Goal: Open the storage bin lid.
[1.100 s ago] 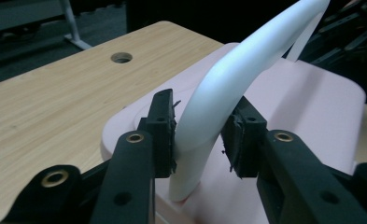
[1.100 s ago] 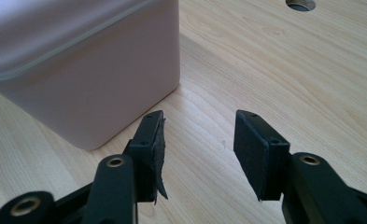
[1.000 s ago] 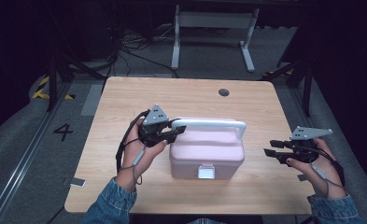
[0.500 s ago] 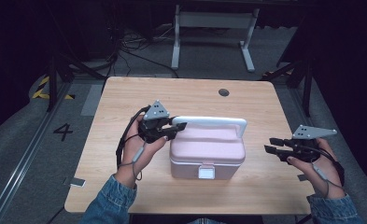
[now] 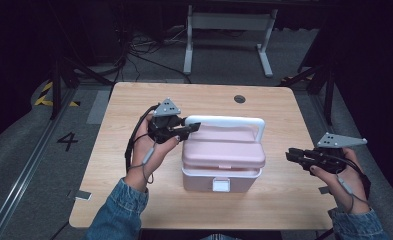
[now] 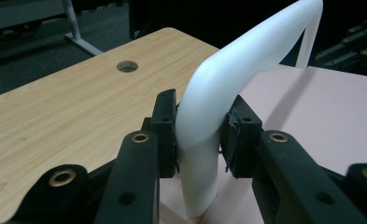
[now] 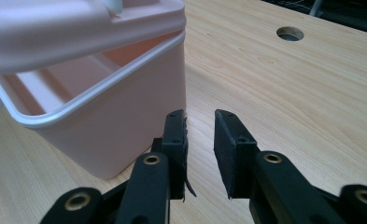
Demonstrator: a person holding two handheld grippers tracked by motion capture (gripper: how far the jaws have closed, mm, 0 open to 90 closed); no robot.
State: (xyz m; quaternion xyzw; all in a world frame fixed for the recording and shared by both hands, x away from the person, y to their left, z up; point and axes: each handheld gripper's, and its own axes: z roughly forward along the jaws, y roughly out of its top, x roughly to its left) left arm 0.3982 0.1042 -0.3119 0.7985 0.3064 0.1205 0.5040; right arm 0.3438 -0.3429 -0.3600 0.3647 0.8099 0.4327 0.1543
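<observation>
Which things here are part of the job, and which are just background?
In use:
- pink box, lid lifted off its rim
- white handle, clamped by the left gripper
- right gripper, open beside the box

Background:
- table
- table's cable hole
- metal stand on the floor

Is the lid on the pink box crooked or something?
Yes. The lid is lifted off the pink box instead of sitting flat. The right gripper view shows a gap under it, so you can see inside. The left gripper is clamped on the white handle. Nothing looks spilled or broken.
</observation>
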